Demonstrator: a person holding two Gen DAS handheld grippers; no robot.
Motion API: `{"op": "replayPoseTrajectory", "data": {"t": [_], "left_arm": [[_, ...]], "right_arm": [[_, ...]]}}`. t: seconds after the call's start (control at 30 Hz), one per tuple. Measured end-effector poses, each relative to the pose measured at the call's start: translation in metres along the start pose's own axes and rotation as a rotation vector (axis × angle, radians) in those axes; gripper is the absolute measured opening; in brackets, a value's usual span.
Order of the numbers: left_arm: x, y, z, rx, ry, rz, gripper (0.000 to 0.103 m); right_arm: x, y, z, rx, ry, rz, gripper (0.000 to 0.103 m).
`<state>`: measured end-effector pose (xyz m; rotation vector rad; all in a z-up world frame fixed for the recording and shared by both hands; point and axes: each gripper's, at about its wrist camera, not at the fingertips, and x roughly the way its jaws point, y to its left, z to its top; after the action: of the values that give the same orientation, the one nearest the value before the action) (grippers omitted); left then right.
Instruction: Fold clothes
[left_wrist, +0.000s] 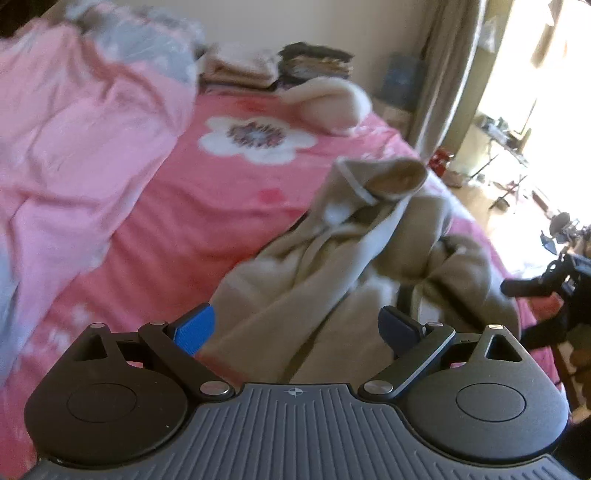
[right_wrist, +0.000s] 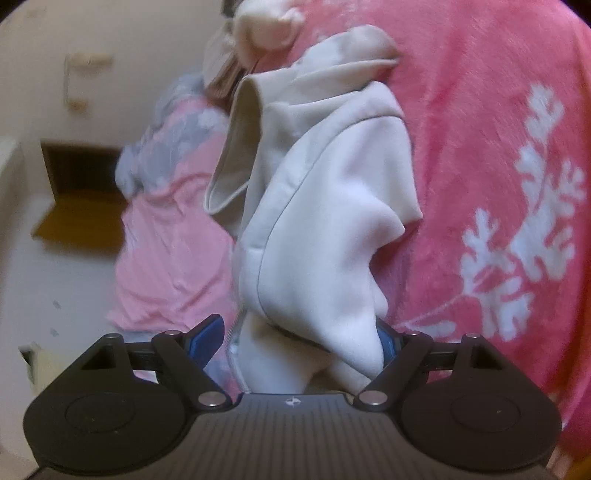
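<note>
Both my tongs stand wide and grip nothing, left gripper (left_wrist: 295, 328) above the crumpled beige hoodie (left_wrist: 354, 258) on the pink floral blanket (left_wrist: 229, 192), right gripper (right_wrist: 299, 339) with cloth seemingly brushing one finger.

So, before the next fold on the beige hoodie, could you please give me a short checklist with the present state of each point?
1. Left gripper open, nothing between its pads: ok.
2. Right gripper open, free of cloth: cannot tell; the jaws stand wide, but a fold lies against one pad.
3. Beige hoodie spread flat: not ok, it is bunched and creased.
4. Hood smoothed: not ok, it stands open.
5. Room on the pink bedspread beside the hoodie: ok.
</note>
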<state>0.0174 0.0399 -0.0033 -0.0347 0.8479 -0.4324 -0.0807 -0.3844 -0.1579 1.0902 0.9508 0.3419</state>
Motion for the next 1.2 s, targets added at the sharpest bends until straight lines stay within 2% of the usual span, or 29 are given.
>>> {"op": "replayPoseTrajectory", "data": {"t": [0.17, 0.33, 0.43, 0.5, 0.57, 0.6, 0.67, 0.8, 0.9, 0.97, 1.0, 1.03, 1.1, 1.17, 1.2], "left_arm": [[-0.002, -0.002, -0.031, -0.125, 0.001, -0.052, 0.096], [0.013, -0.01, -0.04, -0.178, -0.001, -0.131, 0.1], [0.03, -0.014, -0.038, -0.154, 0.038, -0.125, 0.1], [0.039, -0.012, -0.036, -0.148, 0.054, -0.101, 0.101], [0.045, -0.008, -0.035, -0.162, 0.06, -0.105, 0.102], [0.047, -0.006, -0.035, -0.174, 0.064, -0.109, 0.103], [0.052, -0.001, -0.036, -0.201, 0.073, -0.117, 0.103], [0.063, 0.007, -0.038, -0.27, 0.087, -0.128, 0.103], [0.073, 0.015, -0.039, -0.333, 0.082, -0.135, 0.103], [0.079, 0.021, -0.037, -0.37, 0.082, -0.142, 0.103], [0.082, 0.025, -0.034, -0.387, 0.086, -0.144, 0.097], [0.084, 0.028, -0.032, -0.404, 0.09, -0.146, 0.095], [0.087, 0.031, -0.026, -0.403, 0.089, -0.157, 0.086], [0.088, 0.028, -0.022, -0.366, 0.084, -0.163, 0.082], [0.089, 0.026, -0.019, -0.346, 0.082, -0.165, 0.08]], "right_arm": [[-0.007, 0.027, -0.01, -0.231, -0.06, -0.148, 0.084], [-0.03, 0.045, -0.005, -0.412, -0.153, -0.174, 0.084], [-0.044, 0.053, 0.015, -0.481, -0.21, -0.174, 0.086], [-0.05, 0.056, 0.039, -0.506, -0.253, -0.18, 0.093], [-0.049, 0.061, 0.066, -0.524, -0.269, -0.19, 0.094], [-0.046, 0.062, 0.08, -0.526, -0.272, -0.192, 0.098], [-0.035, 0.058, 0.107, -0.481, -0.247, -0.18, 0.1], [0.009, 0.023, 0.147, -0.297, -0.159, -0.158, 0.1], [0.045, -0.004, 0.152, -0.213, -0.082, -0.136, 0.099], [0.057, -0.013, 0.144, -0.189, -0.045, -0.101, 0.097], [0.06, -0.014, 0.138, -0.193, -0.036, -0.087, 0.093], [0.063, -0.016, 0.133, -0.197, -0.027, -0.073, 0.087], [0.062, -0.019, 0.125, -0.175, -0.007, -0.038, 0.066], [0.057, -0.025, 0.117, -0.114, 0.007, 0.005, 0.055], [0.054, -0.027, 0.113, -0.09, 0.013, 0.021, 0.054]]}}
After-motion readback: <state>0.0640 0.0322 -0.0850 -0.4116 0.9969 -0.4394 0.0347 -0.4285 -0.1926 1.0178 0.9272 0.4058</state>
